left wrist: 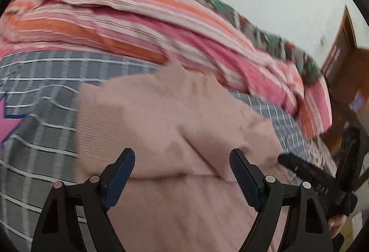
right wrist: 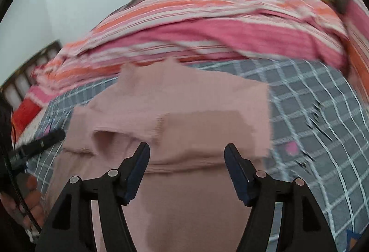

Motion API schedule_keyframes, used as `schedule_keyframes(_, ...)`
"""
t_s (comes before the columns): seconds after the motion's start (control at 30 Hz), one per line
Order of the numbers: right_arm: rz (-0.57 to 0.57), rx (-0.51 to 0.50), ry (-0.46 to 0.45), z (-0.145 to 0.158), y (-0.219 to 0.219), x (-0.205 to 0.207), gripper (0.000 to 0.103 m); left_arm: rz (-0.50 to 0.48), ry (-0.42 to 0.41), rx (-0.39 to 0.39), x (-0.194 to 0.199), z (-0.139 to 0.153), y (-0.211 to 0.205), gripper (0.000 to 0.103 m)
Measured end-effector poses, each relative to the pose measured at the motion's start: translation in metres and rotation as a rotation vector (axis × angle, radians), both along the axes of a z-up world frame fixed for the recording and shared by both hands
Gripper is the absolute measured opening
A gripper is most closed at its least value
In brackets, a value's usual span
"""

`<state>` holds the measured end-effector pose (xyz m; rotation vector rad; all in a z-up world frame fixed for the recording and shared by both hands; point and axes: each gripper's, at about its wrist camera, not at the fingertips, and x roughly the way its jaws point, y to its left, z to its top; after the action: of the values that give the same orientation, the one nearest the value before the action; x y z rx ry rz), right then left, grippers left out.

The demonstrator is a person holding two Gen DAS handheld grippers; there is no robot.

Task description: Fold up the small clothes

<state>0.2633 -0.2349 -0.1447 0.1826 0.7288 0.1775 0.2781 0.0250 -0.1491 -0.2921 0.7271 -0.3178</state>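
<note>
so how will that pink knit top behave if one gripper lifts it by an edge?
Probably floppy: the pink knit top already lies in soft folds on the checked sheet, so it should drape and unfold. Likely light. The ribbed knit looks grippy, unlikely to slip. Both the left gripper and right gripper are open.

The small sweater (left wrist: 161, 118) lies on the bed sheet (left wrist: 41, 95). Behind it, a big blanket (left wrist: 147, 21) is piled on the bed. The left gripper (left wrist: 182, 159) and the right gripper (right wrist: 186, 155) are both over the sweater, side by side.
</note>
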Motion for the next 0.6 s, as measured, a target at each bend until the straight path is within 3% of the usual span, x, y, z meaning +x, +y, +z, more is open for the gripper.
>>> schedule_keyframes(0.13, -0.039, 0.072, 0.037, -0.004, -0.031, 0.001, 0.066, -0.023, 0.019, 0.087, 0.006, -0.009, -0.039, 0.083)
schedule_keyframes(0.3, -0.059, -0.034, 0.047, -0.019, -0.032, 0.000, 0.068, 0.045, 0.100, 0.134, 0.022, -0.023, -0.059, 0.081)
schedule_keyframes(0.37, -0.054, -0.036, 0.088, -0.029, -0.032, 0.003, 0.068, 0.091, 0.083, 0.125, 0.024, -0.022, -0.054, 0.055)
schedule_keyframes(0.47, -0.058, -0.039, 0.098, -0.031, -0.030, 0.004, 0.068, 0.168, 0.032, 0.053, 0.019, -0.016, -0.023, 0.053)
schedule_keyframes(0.6, -0.057, -0.063, 0.095, -0.031, -0.026, 0.004, 0.068, 0.203, 0.112, -0.030, 0.020, -0.028, 0.014, 0.053)
